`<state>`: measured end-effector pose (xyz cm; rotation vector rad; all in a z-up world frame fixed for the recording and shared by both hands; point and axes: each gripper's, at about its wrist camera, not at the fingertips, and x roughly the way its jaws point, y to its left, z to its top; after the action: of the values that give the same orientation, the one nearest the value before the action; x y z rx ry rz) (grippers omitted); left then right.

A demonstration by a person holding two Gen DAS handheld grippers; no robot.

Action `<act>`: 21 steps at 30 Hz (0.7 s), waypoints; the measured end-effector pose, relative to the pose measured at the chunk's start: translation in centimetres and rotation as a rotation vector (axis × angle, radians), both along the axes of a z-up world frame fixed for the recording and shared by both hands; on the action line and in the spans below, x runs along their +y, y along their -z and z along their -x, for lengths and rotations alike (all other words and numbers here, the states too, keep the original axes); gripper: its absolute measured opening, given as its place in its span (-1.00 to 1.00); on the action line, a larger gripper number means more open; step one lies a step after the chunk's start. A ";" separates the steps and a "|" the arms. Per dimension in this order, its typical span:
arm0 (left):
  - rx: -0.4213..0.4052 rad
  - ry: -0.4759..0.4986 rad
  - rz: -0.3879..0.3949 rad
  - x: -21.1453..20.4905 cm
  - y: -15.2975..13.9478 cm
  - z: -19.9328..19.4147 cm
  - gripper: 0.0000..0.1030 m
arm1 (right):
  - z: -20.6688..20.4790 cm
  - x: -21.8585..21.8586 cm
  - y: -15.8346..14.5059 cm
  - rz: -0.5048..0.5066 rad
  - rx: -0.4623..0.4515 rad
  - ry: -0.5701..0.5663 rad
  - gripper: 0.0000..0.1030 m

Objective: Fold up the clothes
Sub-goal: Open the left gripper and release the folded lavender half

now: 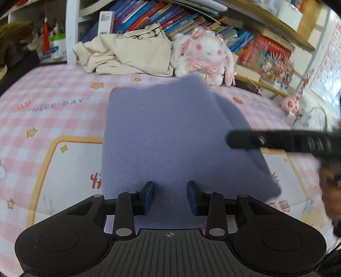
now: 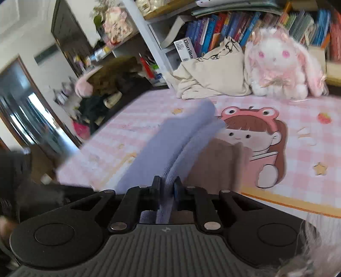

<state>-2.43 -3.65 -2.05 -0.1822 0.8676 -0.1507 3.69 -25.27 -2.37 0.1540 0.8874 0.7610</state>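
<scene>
Folded lavender garment [image 1: 170,138] in the centre of the left wrist view, flat on the pink checked bed sheet [image 1: 53,119], reaching from the middle of the frame down to the bottom centre. Left gripper [image 1: 170,197] at the bottom centre, directly above the near edge of the cloth, jaws partly apart with blue pads [image 1: 150,191] on each side and only fabric seen in the gap; pads not pressing on the cloth, no grip visible. Right edge of the garment lifted and blurred at the right of the frame, next to the dark, blurred right gripper [image 1: 232,140] entering from the right side.

In the right wrist view, right gripper [image 2: 167,187] at the bottom centre, jaws nearly together and clamped on a layered edge of the lavender garment [image 2: 181,144]. From the pads, cloth running up and toward the centre of the frame, raised above the sheet, with a dark shadow just to its right. Motion blur over the fabric.

Behind, at the top of both views: cream cloth pile [image 1: 127,55], white and pink plush rabbit [image 1: 204,53], row of books [image 1: 149,15] on a shelf.
</scene>
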 end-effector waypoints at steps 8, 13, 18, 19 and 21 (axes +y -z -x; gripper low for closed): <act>-0.014 -0.020 -0.027 -0.7 -0.2 0.5 -0.32 | -1.1 -0.6 1.6 0.033 0.113 0.075 -0.43; -0.094 -0.085 -0.088 -1.4 -2.6 2.9 0.22 | 1.0 -1.6 -1.1 0.044 0.086 0.069 0.36; -0.094 -0.153 -0.064 -1.2 -3.6 5.3 0.72 | 3.3 -2.9 -1.4 0.072 0.110 0.079 0.51; -0.084 -0.172 -0.055 -1.1 -3.5 5.7 0.73 | 3.6 -3.1 -1.2 0.075 0.121 0.086 0.52; -0.053 -0.198 -0.038 -1.0 -3.3 6.1 0.74 | 3.9 -3.3 -0.8 0.079 0.148 0.097 0.54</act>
<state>-8.53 -4.65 1.23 -0.2264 0.7939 0.0452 -0.16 -28.54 -1.62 0.1833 1.0418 0.6291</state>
